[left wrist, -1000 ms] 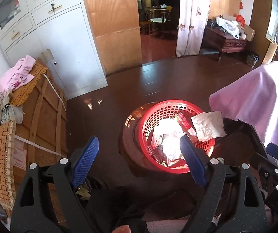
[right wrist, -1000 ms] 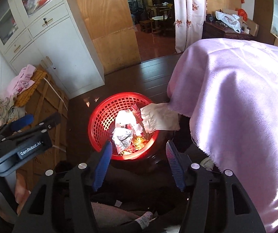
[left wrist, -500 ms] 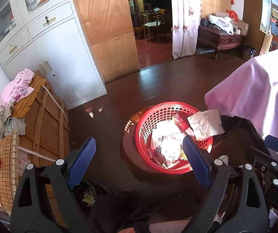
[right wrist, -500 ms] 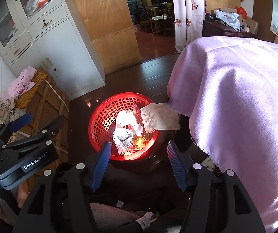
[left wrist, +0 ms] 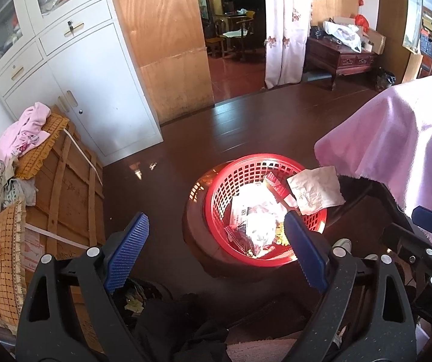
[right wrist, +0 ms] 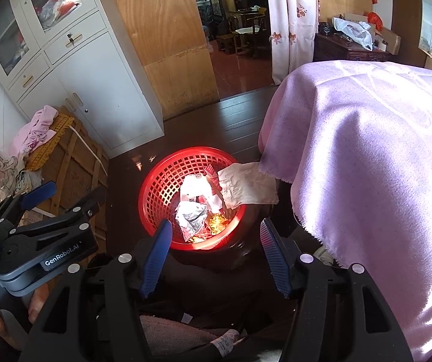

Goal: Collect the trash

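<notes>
left gripper (left wrist: 216, 253) released, empty, above the basket (left wrist: 216, 193) of trash; paper (left wrist: 315, 190) overhangs the rim. right gripper (right wrist: 216, 253) likewise parted, basket (right wrist: 155, 187) ahead on the floor: best pinch the paper's (right wrist: 246, 187) free edge, not mesh.

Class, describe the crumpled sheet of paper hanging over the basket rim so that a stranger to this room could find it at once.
Start at the red basket on the dark floor, beside the pink cloth. The paper lies across the rim on the side nearest that cloth, half in and half out. Unlike the shiny wrappers down inside, it is plain, pale and matte.
</notes>
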`<move>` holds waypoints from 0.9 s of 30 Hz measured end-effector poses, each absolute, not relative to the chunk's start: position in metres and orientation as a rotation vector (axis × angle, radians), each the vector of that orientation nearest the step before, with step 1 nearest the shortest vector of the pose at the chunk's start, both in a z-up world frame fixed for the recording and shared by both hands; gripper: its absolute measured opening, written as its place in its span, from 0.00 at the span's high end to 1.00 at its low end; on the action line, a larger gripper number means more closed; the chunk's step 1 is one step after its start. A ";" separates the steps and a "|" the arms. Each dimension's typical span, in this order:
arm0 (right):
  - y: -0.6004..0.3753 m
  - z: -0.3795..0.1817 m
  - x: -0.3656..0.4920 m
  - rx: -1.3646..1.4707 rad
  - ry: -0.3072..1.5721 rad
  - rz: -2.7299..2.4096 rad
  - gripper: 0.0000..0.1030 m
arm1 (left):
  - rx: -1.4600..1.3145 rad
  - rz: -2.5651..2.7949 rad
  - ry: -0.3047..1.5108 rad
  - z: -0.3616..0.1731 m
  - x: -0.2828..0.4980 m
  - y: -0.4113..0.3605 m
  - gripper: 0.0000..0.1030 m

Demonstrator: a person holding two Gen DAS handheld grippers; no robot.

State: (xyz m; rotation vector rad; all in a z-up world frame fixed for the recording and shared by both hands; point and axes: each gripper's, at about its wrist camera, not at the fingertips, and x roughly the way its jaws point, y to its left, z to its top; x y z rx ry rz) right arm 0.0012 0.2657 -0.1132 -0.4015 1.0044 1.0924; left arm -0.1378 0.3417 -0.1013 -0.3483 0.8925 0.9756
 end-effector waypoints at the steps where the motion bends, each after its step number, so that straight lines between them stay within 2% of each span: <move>1: 0.266 -0.113 0.001 -0.402 1.004 1.092 0.41 | -0.348 0.976 0.892 -0.102 -0.138 0.341 0.15; 27: 0.265 -0.114 0.000 -0.401 1.008 1.095 0.41 | -0.348 0.971 0.903 -0.106 -0.135 0.338 0.15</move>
